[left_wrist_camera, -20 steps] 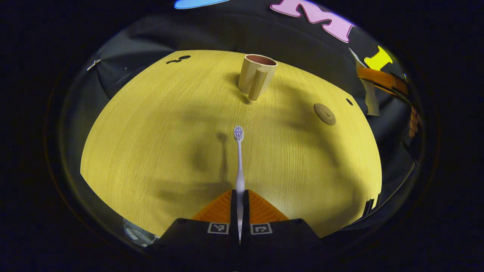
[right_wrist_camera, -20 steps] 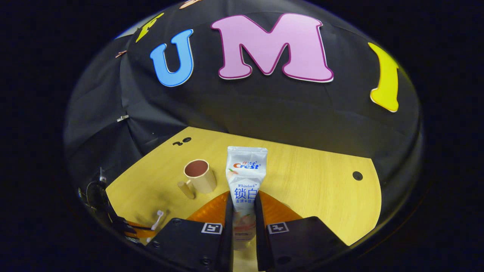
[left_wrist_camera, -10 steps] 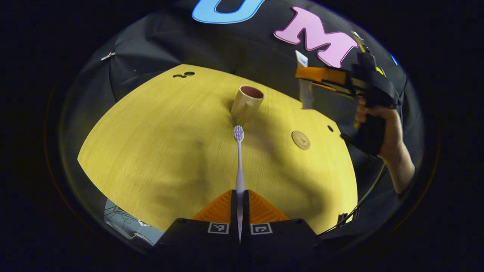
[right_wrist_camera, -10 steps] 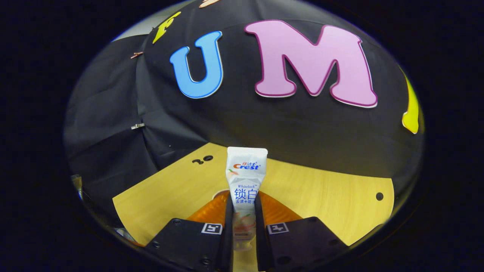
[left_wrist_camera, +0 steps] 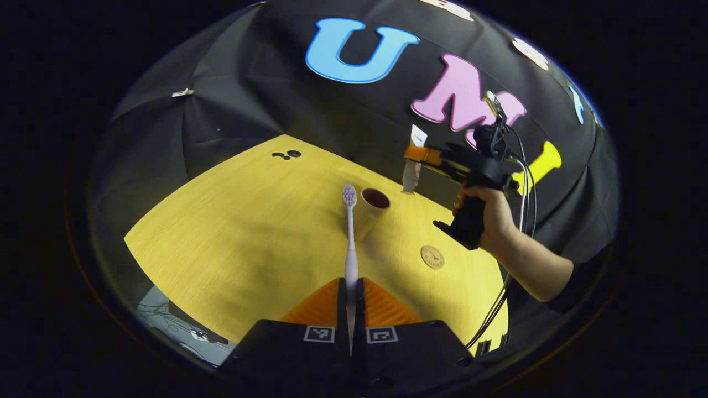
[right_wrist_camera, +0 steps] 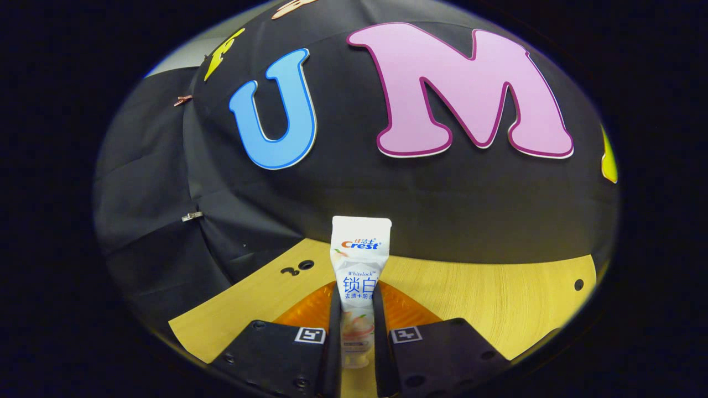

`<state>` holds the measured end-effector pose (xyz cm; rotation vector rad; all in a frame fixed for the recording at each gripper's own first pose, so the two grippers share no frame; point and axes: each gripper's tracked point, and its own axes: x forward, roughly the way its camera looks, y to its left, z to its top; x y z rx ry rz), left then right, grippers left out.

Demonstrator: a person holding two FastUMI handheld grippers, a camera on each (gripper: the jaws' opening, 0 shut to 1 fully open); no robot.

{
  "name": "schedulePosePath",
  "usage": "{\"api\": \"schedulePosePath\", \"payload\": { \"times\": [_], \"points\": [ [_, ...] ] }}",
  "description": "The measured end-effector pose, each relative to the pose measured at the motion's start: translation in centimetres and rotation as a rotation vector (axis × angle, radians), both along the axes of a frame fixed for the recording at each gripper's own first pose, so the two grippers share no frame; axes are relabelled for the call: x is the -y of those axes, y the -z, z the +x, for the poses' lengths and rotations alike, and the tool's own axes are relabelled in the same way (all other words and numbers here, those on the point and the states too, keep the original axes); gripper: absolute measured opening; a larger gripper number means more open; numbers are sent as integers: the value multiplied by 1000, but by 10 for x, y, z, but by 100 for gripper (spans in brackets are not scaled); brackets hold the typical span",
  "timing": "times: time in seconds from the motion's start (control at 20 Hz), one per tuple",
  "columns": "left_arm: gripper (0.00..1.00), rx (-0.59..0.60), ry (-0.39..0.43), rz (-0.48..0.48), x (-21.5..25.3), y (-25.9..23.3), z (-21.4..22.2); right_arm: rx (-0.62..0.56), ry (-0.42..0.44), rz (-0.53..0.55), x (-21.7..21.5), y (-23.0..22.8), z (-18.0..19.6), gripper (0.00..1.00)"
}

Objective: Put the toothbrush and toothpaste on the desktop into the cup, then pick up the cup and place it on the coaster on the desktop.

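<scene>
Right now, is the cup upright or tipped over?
Upright. In the left gripper view the cup stands on the desktop with its open mouth facing up, nothing visible inside it.

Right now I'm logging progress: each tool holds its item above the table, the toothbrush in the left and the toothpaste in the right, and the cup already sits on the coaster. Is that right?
Not quite. The cup is not on the coaster; the left gripper view shows it standing on the bare table, apart from the coaster. The rest holds: the left tool grips the toothbrush, and the right tool grips the toothpaste.
</scene>
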<state>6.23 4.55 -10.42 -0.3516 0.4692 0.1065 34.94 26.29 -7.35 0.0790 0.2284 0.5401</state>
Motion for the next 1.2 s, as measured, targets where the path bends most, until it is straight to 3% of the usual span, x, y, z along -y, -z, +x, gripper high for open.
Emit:
{"api": "schedulePosePath", "payload": {
  "times": [0.25,0.35,0.4,0.45,0.65,0.7,0.75,1.1,1.2],
  "points": [
    [6,86,-67,29,-23,-13,2,59,8,31,-17,6,14,28],
    [6,97,-67,37,-25,-15,3,54,-7,38,-26,20,14,28],
    [11,103,-67,39,-25,-17,2,48,-13,36,-29,27,13,28],
    [6,112,-64,39,-24,-19,3,46,-12,33,-30,32,13,28],
    [6,122,-55,37,-23,-23,5,37,-11,14,-33,56,13,28],
    [6,119,-52,38,-23,-23,4,32,-13,5,-33,62,13,22],
    [6,121,-52,39,-23,-23,3,29,-15,0,-33,68,13,28],
    [6,112,-34,0,-11,-27,3,-23,-33,-27,-34,106,8,33],
    [6,107,-22,15,-9,-25,5,-55,-43,-17,-36,113,3,46]
  ]
}}
